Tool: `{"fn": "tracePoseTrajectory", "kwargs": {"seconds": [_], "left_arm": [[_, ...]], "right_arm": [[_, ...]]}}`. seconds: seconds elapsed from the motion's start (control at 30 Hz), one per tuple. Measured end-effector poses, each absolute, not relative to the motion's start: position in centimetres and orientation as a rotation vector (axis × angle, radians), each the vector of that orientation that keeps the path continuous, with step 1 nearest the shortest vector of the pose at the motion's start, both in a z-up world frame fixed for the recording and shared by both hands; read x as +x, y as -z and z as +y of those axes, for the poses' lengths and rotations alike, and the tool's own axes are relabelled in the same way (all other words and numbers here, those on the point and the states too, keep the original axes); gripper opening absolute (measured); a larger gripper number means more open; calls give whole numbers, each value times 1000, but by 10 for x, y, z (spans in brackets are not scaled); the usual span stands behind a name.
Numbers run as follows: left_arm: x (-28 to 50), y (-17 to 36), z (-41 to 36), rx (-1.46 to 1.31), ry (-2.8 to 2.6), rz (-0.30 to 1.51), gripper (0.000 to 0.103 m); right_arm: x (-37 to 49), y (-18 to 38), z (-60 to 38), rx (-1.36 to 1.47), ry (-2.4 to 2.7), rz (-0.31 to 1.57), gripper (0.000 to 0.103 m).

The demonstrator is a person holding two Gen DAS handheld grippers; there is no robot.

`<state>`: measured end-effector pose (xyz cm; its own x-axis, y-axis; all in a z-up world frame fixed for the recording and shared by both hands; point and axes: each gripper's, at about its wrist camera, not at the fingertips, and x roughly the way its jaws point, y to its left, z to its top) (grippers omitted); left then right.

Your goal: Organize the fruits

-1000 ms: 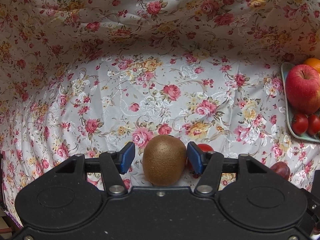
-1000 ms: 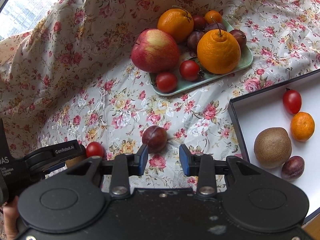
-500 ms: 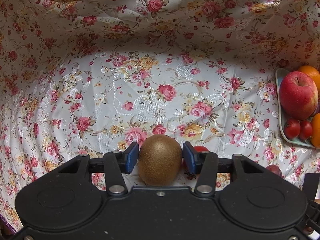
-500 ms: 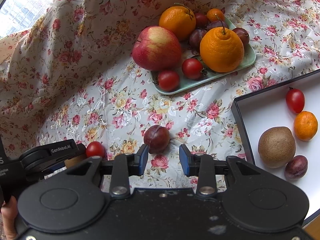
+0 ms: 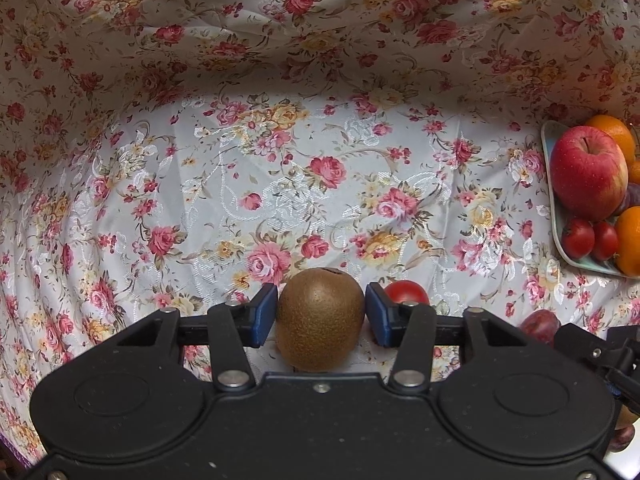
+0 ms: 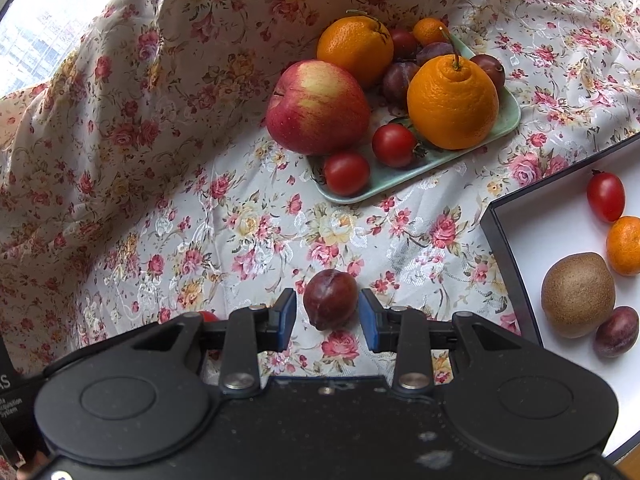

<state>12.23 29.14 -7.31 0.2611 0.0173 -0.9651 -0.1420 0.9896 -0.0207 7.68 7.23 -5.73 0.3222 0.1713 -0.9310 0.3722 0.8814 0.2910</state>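
On the floral cloth (image 5: 320, 184), the left tool (image 5: 320, 314) points steeply down, freshly clenched on a kiwi (image 5: 320, 320); the right tool (image 6: 327, 316), equally steep, straddles a plum (image 6: 330, 298), unclenched.

Both views sit on the grippers and look steeply down along the fingers at the floral cloth (image 5: 320, 184), close enough for each black housing to fill the lower frame. The left wrist view faces a bare stretch of cloth, with the kiwi (image 5: 320, 320) close in front of the lens and the green tray (image 5: 560, 252) cut off at its right edge. The right wrist view faces the same tray (image 6: 400, 188) further up the frame, a plum (image 6: 330, 298) close in, and a white box (image 6: 516, 292) at the right. Both show the tray, its apple (image 5: 588, 172) (image 6: 318, 108) and the plum (image 5: 538, 322).
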Motion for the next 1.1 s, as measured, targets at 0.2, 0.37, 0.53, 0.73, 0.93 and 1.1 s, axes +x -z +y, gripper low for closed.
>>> {"fn": "tracePoseTrajectory", "kwargs": {"seconds": [0.2,0.37,0.53,0.73,0.93,1.1], "left_arm": [[117,68,299,-160,-83,1326,55],[114,64,307,-191,-71,1343,55],[112,60,313,-151,-103,1335,54],[112,53,324,-177,-118,1337,54],[109,42,320,-169,-128,1321,52],[106,33,315,-181,-120,1304,44]], "right_arm": [[82,68,83,502,158,1259,37],[87,77,94,444,216,1242,39],[92,97,98,451,251,1299,39],[91,98,107,385,254,1272,38],[85,93,109,372,216,1288,38],[73,84,106,356,190,1295,38]]}}
